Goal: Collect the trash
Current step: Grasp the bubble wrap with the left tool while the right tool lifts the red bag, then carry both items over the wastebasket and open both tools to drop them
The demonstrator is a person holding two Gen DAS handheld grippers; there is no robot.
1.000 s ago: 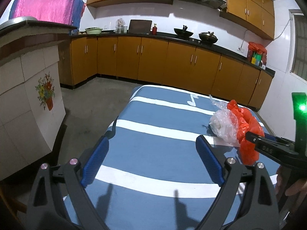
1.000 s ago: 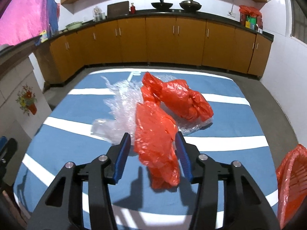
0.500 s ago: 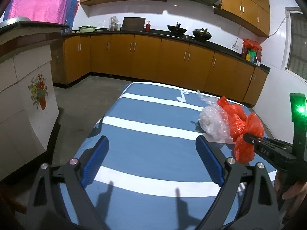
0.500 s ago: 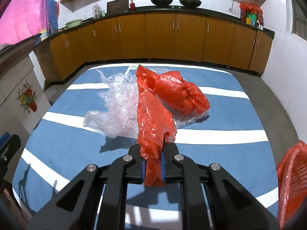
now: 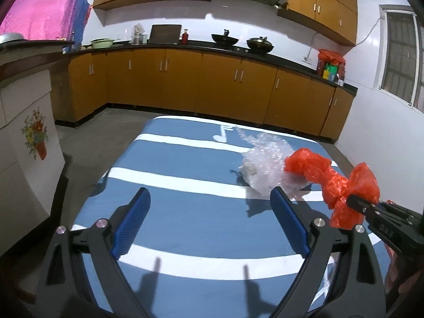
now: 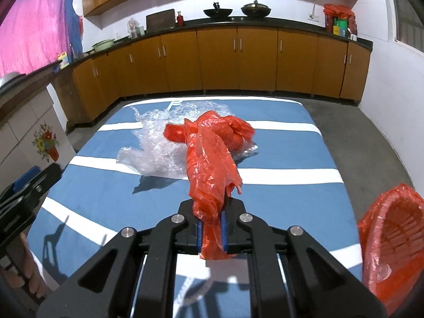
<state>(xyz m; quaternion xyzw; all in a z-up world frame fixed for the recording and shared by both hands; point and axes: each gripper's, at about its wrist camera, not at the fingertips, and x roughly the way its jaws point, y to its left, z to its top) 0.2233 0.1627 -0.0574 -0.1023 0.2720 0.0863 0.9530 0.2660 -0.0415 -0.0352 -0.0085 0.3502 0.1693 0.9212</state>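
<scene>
My right gripper is shut on a crumpled red plastic bag and holds its near end above the blue striped table. The bag's far end rests on the table by crumpled clear plastic wrap. In the left wrist view the red bag hangs from the right gripper at the right, with the clear wrap beside it. My left gripper is open and empty over the table's near left part. A red-lined basket stands at the table's right front.
Wooden kitchen cabinets with a black counter run along the far wall, holding woks, bottles and bowls. A tiled counter with a flower decal stands left of the table. Grey floor surrounds the table.
My right gripper closed on the red bag and lifted its near end toward me, stretching it. The left gripper stayed open and shifted slightly.
</scene>
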